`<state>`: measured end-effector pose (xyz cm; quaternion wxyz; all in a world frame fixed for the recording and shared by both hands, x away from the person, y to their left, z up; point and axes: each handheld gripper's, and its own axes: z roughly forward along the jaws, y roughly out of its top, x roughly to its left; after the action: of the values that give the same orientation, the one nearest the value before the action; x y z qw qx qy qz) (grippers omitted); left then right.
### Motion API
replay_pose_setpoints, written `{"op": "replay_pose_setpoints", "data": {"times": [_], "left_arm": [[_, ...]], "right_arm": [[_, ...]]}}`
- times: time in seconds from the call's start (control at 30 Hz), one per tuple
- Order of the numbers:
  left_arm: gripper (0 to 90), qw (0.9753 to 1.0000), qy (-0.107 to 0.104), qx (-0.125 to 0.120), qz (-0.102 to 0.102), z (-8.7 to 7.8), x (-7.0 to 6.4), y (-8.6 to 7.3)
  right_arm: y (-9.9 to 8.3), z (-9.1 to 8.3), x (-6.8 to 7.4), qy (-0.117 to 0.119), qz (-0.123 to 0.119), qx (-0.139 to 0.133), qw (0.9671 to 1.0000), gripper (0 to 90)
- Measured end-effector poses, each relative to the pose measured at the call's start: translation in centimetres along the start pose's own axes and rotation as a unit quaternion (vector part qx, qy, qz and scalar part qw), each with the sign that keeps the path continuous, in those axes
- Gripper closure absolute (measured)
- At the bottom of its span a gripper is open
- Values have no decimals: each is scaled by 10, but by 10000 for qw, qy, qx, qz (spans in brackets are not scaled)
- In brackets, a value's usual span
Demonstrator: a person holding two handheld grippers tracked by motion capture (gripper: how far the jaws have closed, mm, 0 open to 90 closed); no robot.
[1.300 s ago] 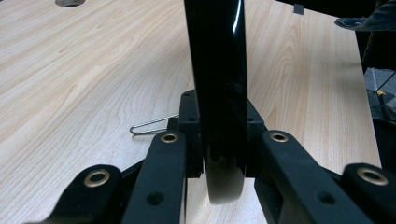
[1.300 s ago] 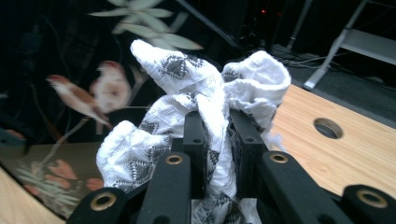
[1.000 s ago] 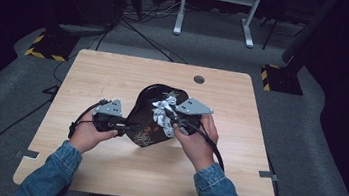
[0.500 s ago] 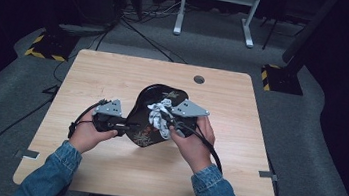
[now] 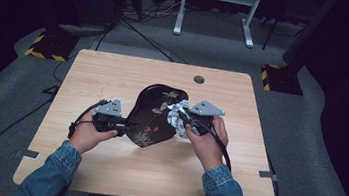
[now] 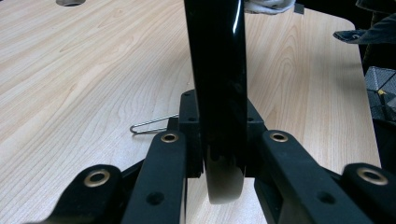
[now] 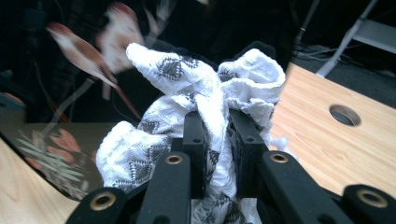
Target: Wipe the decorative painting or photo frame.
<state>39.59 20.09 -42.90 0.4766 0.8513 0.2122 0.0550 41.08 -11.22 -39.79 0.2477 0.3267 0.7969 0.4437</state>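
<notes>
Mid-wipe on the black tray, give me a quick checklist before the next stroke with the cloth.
1. Left gripper clamped on the tray rim: ok, jaws closed on its edge.
2. Right gripper holding the cloth: ok, fabric bunched between the jaws.
3. Cloth against the tray's painted face: ok in the high view, at its right side.
4. Tray lifted off the table: cannot tell; it looks tilted.
5. Loose metal clip on the table beside the left gripper: not ok, watch it.

Dim room, grey carpet (image 5: 308, 144), white stand legs (image 5: 216, 10), wooden table (image 5: 115, 70).
</notes>
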Motion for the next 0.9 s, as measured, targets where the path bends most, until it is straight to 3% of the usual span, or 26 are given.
{"op": "replay_pose_setpoints", "data": {"times": [0.13,0.3,0.63,0.9], "left_arm": [[782,10000,-4,-3,-1,0,0,0],[783,10000,-12,0,-19,0,0,0],[783,10000,1,7,-19,0,0,0],[784,10000,-25,-14,-38,0,1,-1]], "right_arm": [[-5,0,-5,-54,64,53,10000,793],[-3,0,-1,-52,7,75,10000,793],[17,3,37,333,-462,-24,9984,792],[26,6,58,561,-650,-120,9962,793]]}}
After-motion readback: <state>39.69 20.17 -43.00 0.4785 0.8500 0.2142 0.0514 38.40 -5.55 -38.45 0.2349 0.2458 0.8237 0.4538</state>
